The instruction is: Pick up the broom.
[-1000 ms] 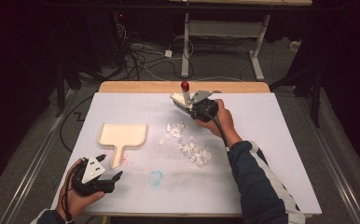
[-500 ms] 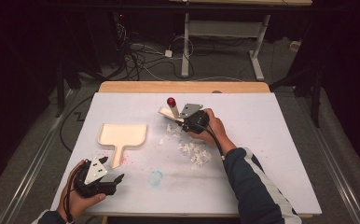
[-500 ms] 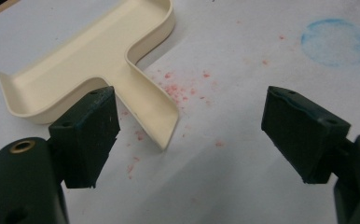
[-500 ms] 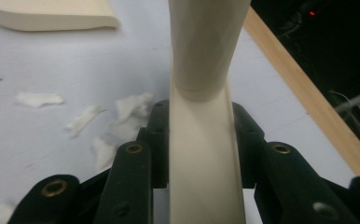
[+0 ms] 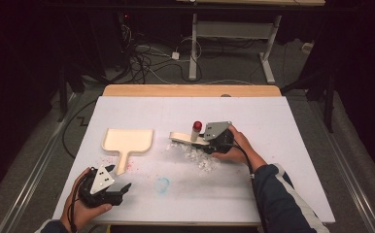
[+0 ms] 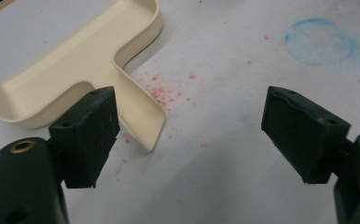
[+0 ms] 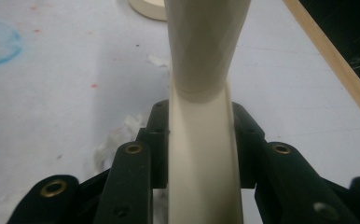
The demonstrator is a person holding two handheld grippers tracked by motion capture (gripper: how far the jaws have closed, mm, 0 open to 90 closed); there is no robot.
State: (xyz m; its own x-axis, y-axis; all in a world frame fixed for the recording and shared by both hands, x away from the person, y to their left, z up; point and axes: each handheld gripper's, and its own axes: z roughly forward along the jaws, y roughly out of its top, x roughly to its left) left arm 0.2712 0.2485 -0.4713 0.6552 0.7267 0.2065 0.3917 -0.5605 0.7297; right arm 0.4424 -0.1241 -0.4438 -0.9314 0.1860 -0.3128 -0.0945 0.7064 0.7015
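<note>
1. High view: the right gripper (image 5: 206, 143) grips a cream plastic brush-like tool (image 5: 188, 138) near the middle of the white worktop (image 5: 282, 145). Its long axis runs left–right, with the free end pointing left. A red-capped knob (image 5: 196, 125) stands on it, above white paper scraps (image 5: 197, 158). A cream plastic dustpan (image 5: 127, 141) lies to the left, handle toward the person. The left gripper (image 5: 120, 190) rests near the front edge.
2. Left gripper view: its fingers (image 6: 306, 133) are spread wide with nothing between them; the dustpan's handle end lies just beyond the left finger, among red specks (image 6: 162, 91).
3. Right gripper view: the fingers (image 7: 157, 140) are closed tight on the tool's cream handle, which runs straight away from the camera.
</note>
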